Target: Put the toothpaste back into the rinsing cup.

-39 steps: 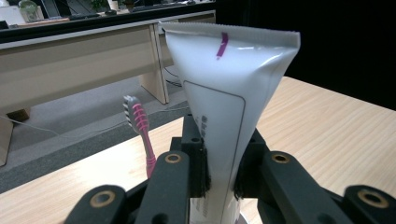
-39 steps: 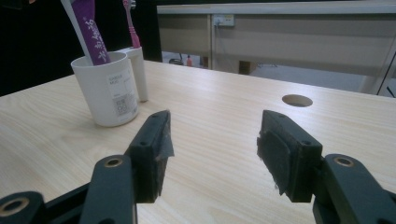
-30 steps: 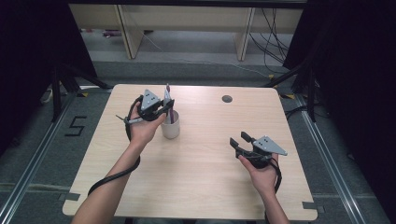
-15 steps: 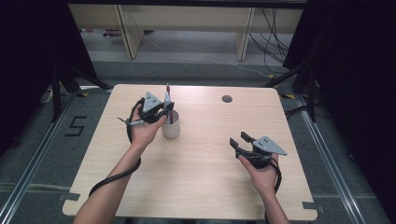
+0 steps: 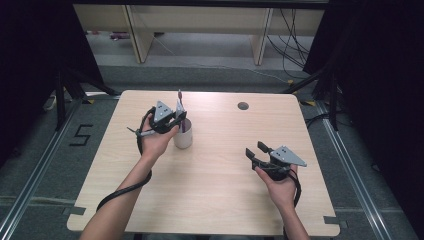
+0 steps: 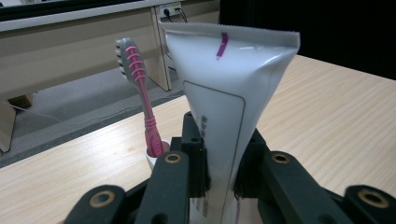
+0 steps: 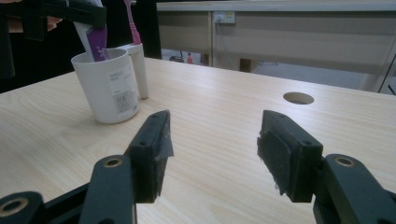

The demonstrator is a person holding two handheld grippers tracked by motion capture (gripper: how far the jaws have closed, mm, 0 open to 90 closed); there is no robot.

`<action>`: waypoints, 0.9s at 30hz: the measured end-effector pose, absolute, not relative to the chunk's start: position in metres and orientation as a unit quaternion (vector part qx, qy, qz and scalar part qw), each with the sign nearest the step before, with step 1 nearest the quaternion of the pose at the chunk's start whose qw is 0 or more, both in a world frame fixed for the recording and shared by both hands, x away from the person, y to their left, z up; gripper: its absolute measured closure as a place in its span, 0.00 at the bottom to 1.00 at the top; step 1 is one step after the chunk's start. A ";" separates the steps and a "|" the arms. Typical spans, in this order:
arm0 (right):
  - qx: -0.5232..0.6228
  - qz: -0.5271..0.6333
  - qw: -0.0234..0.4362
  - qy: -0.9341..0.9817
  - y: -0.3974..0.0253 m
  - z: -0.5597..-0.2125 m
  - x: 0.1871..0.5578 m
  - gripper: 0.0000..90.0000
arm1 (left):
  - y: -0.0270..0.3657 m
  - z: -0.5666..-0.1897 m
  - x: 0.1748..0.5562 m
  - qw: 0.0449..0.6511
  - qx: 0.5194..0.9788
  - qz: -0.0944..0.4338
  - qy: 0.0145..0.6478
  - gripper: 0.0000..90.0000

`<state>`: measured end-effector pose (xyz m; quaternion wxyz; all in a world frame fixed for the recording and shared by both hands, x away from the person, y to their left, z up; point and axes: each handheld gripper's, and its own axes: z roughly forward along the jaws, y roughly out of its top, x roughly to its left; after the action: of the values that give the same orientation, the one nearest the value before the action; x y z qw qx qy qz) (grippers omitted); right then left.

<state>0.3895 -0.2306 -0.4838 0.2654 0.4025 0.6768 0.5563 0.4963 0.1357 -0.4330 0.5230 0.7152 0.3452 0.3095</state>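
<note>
Left of centre in the high view, the left gripper (image 5: pixel 176 116) clamps a white toothpaste tube (image 6: pixel 229 107) standing in the white cup (image 5: pixel 183 136). The right gripper (image 7: pixel 212 154), jaws apart and empty, hovers over the table (image 5: pixel 220 185) at lower right.

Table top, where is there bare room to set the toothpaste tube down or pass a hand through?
The widest bare stretch of the table lies between the white cup and the right gripper. The far right corner is bare around the round hole. The front left is bare beside the forearm. The crowded spot is the cup, where the left gripper holds the toothpaste tube beside the toothbrush.
</note>
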 end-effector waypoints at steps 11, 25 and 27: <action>0.399 0.556 0.267 0.678 -0.231 -0.484 0.390 0.49 | 0.136 -0.438 0.498 0.523 0.714 0.310 0.348 0.86; 0.387 0.554 0.283 0.681 -0.232 -0.484 0.392 0.49 | 0.137 -0.439 0.498 0.525 0.712 0.307 0.350 0.85; 0.392 0.555 0.275 0.680 -0.231 -0.484 0.391 0.49 | 0.137 -0.439 0.498 0.526 0.712 0.308 0.349 0.84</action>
<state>0.3913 -0.2310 -0.4836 0.2750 0.3918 0.6805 0.5548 0.4984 0.1369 -0.4386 0.5257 0.7121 0.3488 0.3081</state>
